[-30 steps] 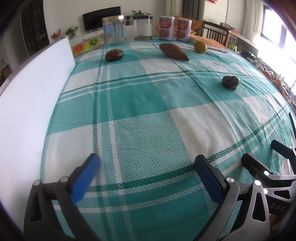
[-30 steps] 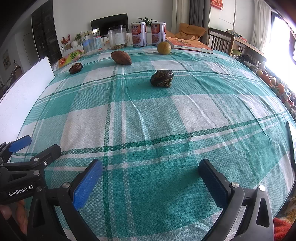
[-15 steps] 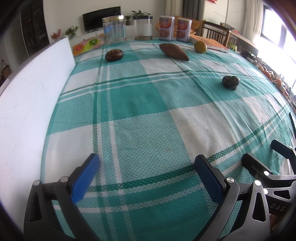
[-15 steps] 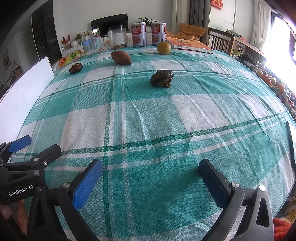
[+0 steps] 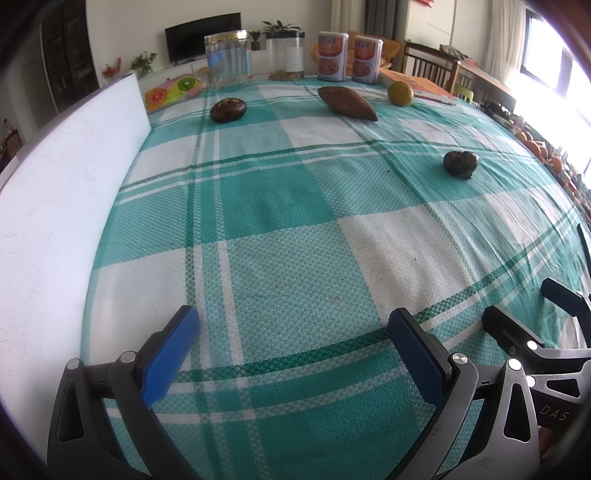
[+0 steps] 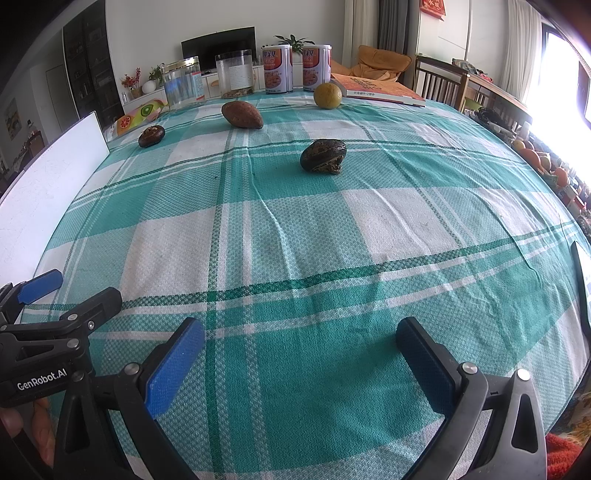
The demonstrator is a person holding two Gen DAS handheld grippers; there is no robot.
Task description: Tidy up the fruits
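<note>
**Both grippers wide and empty; fruits scattered at far side**

Left gripper [image 5: 293,328] and right gripper [image 6: 299,338] hover side by side over the near edge of the tabletop [image 6: 295,240], jaws spread wide, holding nothing. A dark wrinkled fruit [image 6: 323,155] lies mid-cloth, well apart from both. Farther off: a brown oblong fruit [image 6: 242,115], a yellow-green citrus [image 6: 327,96] and a dark round fruit [image 6: 151,135]. A white board [image 5: 55,206] stands along the left edge.

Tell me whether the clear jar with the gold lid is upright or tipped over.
Upright. The clear jar stands on its base at the far edge of the table, its gold lid on top and level. Its contents cannot be told.
</note>
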